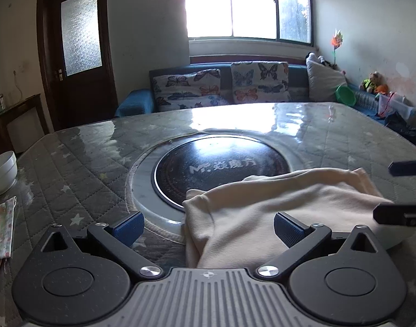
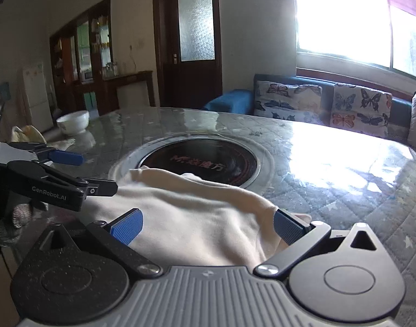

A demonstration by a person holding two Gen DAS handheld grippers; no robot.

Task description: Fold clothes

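Both hand-held grippers [image 1: 208, 227] [image 2: 206, 227] wide open, empty, cream garment [image 1: 276, 204] between, table edge [image 1: 235, 107] beyond

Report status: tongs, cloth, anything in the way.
Left tongs open, right tongs open, nothing held. Cream cloth lies bunched on table, partly over the black hob. Bowl off to the side, clear.

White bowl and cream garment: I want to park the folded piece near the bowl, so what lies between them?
In the right wrist view, between the white bowl and the cream garment, only the open left gripper hangs above bare tabletop.
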